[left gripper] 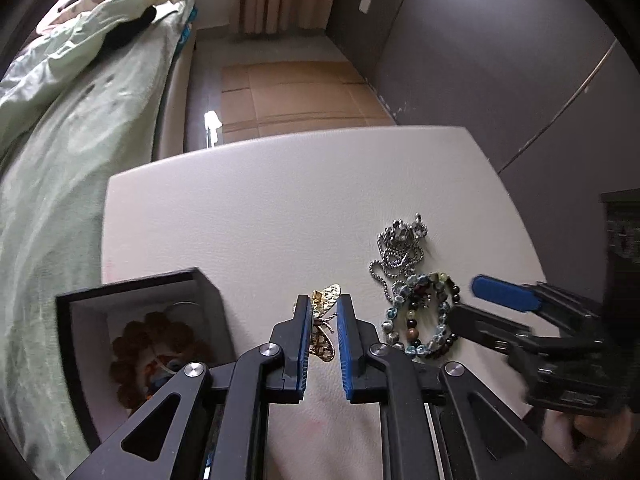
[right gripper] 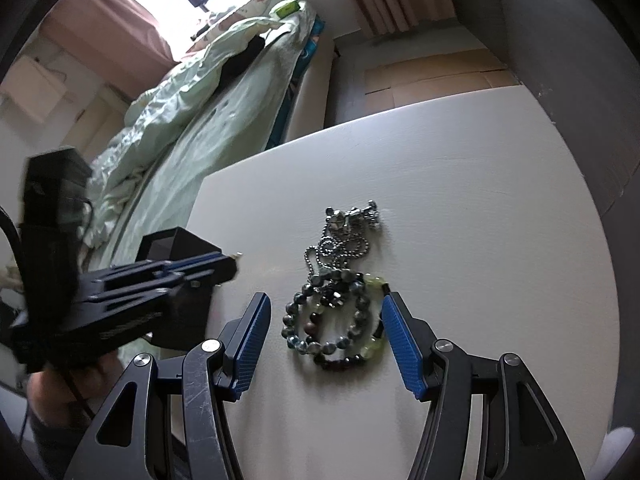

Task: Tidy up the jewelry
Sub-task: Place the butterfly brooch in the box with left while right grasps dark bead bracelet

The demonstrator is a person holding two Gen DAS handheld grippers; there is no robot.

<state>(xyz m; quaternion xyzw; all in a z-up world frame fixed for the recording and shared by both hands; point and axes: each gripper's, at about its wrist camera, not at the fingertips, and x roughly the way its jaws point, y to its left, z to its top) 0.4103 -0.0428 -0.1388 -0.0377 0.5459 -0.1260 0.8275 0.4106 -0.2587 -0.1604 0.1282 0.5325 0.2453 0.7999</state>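
Note:
My left gripper (left gripper: 323,312) is shut on a gold butterfly brooch (left gripper: 325,326) and holds it just right of an open black jewelry box (left gripper: 140,340), which holds a brown bead bracelet (left gripper: 136,360). Beaded bracelets (left gripper: 420,320) and a silver ball-chain necklace (left gripper: 400,252) lie on the white table (left gripper: 260,208). My right gripper (right gripper: 326,312) is open, its fingers on either side of the beaded bracelets (right gripper: 332,320). The chain (right gripper: 340,240) lies just beyond them. The left gripper (right gripper: 160,276) and the box (right gripper: 176,244) show at left in the right wrist view.
A bed with a green quilt (left gripper: 72,128) runs along the table's left side. Flattened cardboard (left gripper: 296,96) lies on the floor beyond the table. A dark wall (left gripper: 500,60) stands to the right.

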